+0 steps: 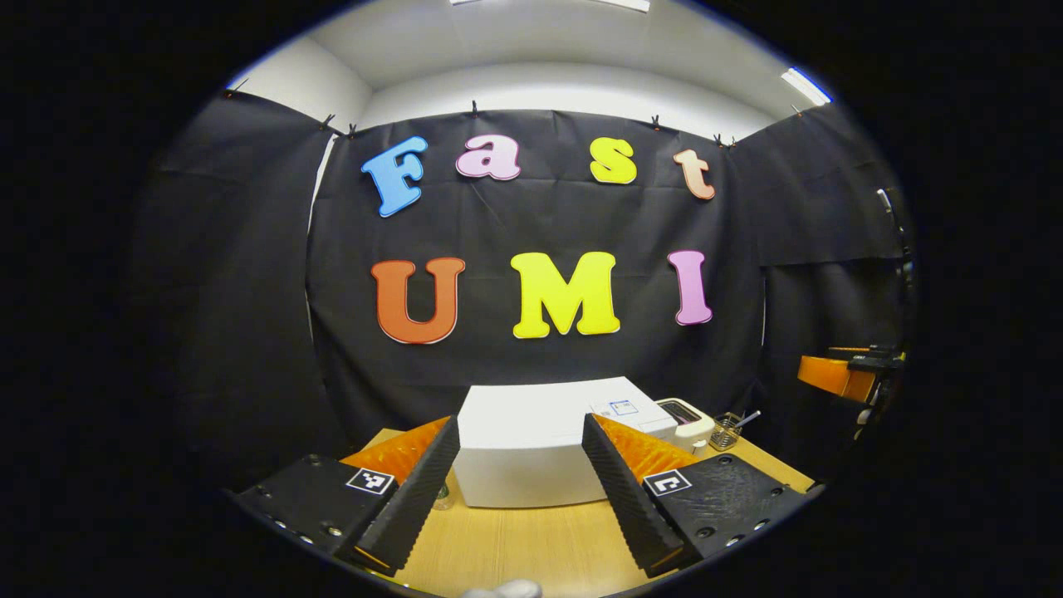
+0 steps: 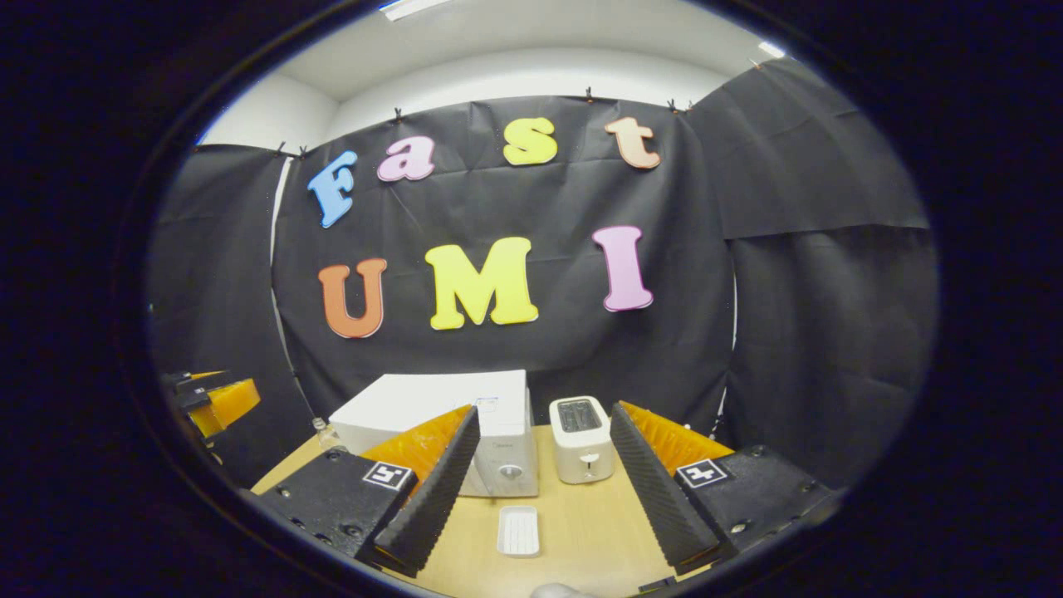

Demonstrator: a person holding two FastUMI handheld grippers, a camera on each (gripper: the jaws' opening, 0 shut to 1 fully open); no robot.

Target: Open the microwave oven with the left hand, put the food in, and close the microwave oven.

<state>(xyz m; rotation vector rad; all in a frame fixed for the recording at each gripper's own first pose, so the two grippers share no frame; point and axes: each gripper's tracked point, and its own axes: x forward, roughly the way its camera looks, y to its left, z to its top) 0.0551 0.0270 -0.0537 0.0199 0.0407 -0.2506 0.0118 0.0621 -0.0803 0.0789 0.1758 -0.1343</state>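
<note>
microwave (image 2: 448, 423) sits at back of worktop (image 2: 581, 531), door shut, long axis w/ the wall, front facing claws. toaster (image 2: 583, 438) just beside it, white tray (image 2: 518, 531) in front. left claw (image 1: 521, 490) & right claw (image 2: 540, 498) both apart, empty.

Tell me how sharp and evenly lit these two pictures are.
Left gripper view: microwave sharp, evenly lit, fisheye bending the table edge. Right gripper view: toaster and white tray crisp, ceiling light glaring at the top.
</note>
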